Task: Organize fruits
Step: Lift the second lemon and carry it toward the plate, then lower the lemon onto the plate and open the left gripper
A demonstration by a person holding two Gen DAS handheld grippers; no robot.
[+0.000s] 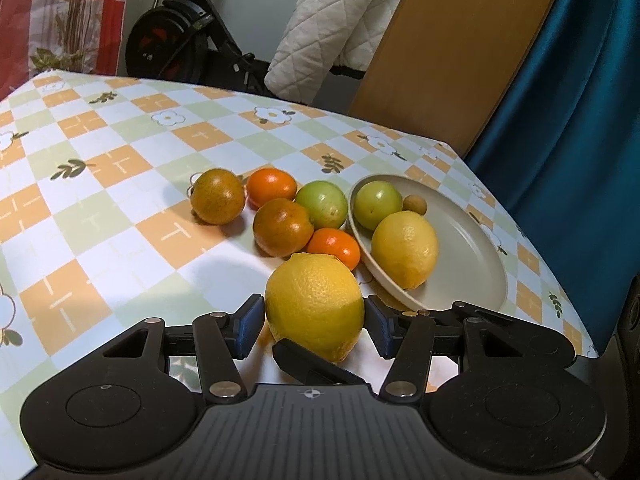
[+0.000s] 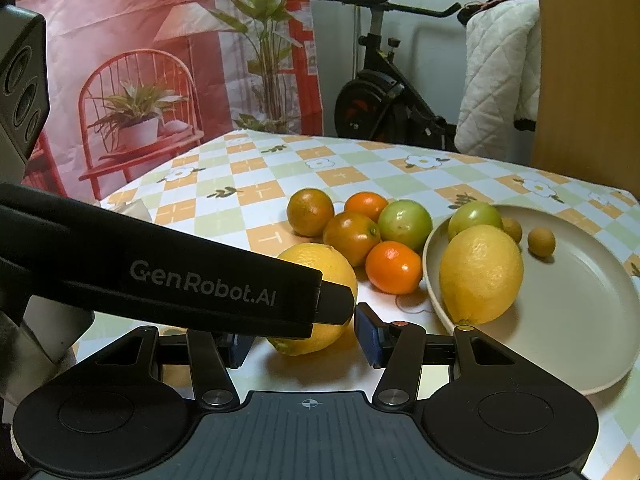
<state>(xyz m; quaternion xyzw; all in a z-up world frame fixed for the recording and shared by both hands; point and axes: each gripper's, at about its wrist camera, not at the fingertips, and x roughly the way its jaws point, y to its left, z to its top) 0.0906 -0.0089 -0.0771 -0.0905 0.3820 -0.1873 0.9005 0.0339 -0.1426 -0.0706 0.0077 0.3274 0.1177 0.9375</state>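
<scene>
A big lemon (image 1: 315,300) lies near the front of the checked tablecloth (image 1: 120,216), and my left gripper (image 1: 315,316) is shut on it, a blue pad against each side. In the right wrist view one left finger (image 2: 332,304) crosses that lemon (image 2: 320,264). My right gripper (image 2: 304,336) stands open just short of the lemon; one of its fingers (image 1: 312,364) shows under the fruit. The beige plate (image 1: 472,264) holds a second lemon (image 1: 404,248), a green fruit (image 1: 378,204) and two small brown fruits (image 2: 541,242). Left of the plate lie two brownish oranges (image 1: 217,196), two mandarins (image 1: 334,246) and a green fruit (image 1: 322,204).
Behind the table stand an exercise bike (image 2: 380,100), a white quilted blanket (image 1: 332,20) and a wooden board (image 1: 452,52). A blue curtain (image 1: 568,100) hangs at the right. The table's right edge runs just past the plate. The left half of the cloth is bare.
</scene>
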